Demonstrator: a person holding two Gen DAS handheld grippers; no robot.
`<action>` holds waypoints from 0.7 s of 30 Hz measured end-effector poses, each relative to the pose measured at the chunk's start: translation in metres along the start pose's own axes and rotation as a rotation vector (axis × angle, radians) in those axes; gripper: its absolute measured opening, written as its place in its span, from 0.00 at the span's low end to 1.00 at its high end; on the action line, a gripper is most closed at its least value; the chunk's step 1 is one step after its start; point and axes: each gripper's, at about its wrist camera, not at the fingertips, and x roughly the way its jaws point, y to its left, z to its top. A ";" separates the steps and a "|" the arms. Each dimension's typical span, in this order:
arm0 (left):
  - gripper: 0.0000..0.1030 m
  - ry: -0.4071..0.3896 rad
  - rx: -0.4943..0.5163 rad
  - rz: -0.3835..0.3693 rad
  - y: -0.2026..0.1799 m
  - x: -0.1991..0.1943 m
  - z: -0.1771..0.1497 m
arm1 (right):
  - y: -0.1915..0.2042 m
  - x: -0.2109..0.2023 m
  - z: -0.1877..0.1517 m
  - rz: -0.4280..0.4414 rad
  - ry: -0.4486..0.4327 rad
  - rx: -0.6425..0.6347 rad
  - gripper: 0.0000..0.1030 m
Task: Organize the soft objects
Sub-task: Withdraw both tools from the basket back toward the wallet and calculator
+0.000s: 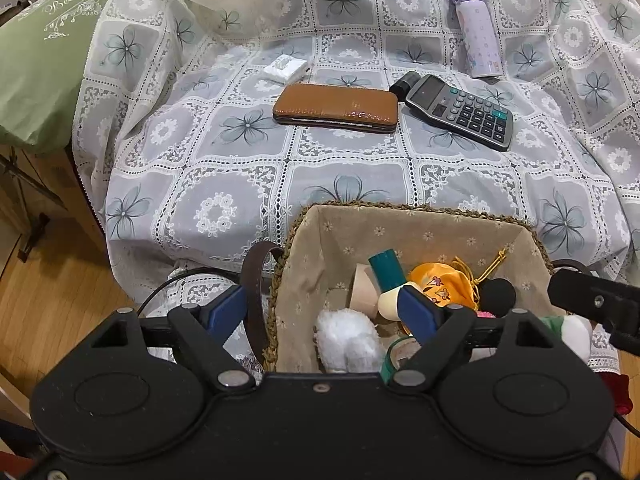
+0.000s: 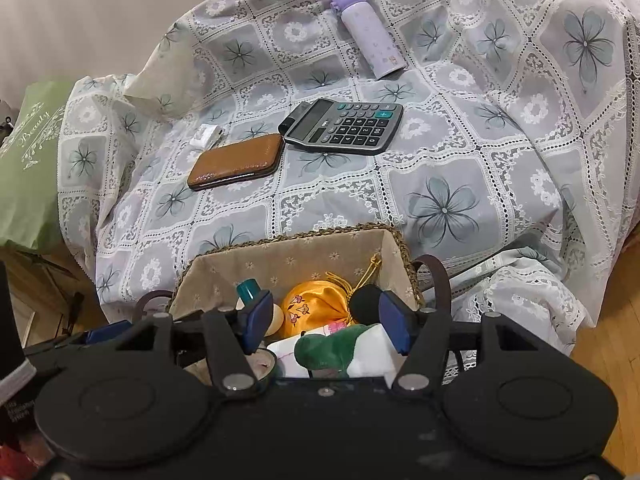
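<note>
While both hover over the lined woven basket (image 1: pixel 404 224) | left gripper (image 1: pixel 324 312) released, right gripper (image 2: pixel 326 316) released, empty | I'd lift clear slowly, avoiding the basket's leather handles.

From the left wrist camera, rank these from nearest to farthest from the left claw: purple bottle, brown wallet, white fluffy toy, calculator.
1. White fluffy toy, in the basket, right at the left claw.
2. Brown wallet, mid-cloth, straight ahead.
3. Calculator, mid-cloth, just right of the wallet; only slightly farther, nearly too close to call.
4. Purple bottle, far back right.
</note>
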 end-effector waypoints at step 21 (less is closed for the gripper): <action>0.84 0.002 -0.011 0.007 0.004 0.003 -0.003 | 0.000 0.011 0.000 -0.008 0.021 -0.017 0.66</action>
